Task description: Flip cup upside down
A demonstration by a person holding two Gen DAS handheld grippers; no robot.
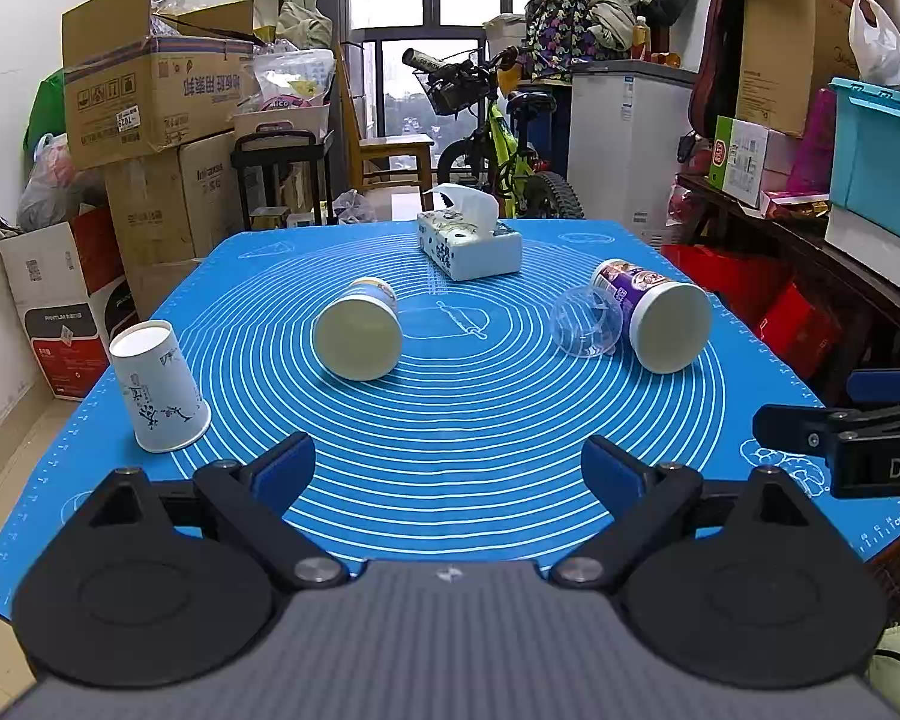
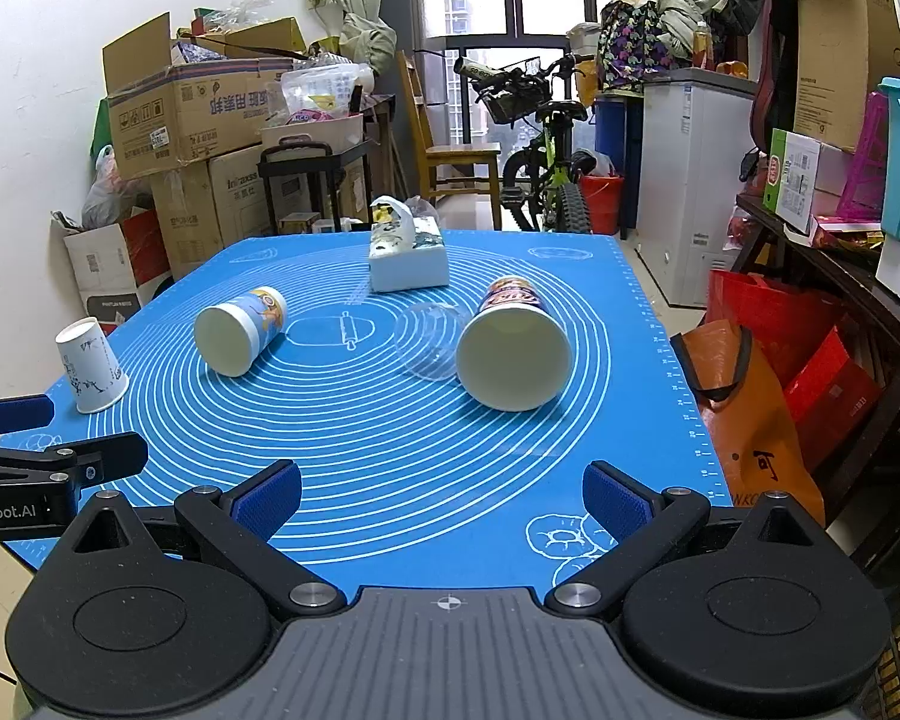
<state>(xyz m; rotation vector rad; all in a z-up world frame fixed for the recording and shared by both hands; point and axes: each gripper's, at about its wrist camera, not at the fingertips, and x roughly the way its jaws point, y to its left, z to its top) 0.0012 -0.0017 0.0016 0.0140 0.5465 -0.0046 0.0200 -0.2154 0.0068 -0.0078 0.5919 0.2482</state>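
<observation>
A: Cluttered room, blue mat. Left view: white paper cup at left already stands mouth-down; yellow cup at centre, clear cup and purple cup at right lie sideways. Left gripper gapes empty.

B: Right view: same cups; purple cup centre-right. Right gripper spread wide, holding nothing. By my reckoning three flips remain.
</observation>
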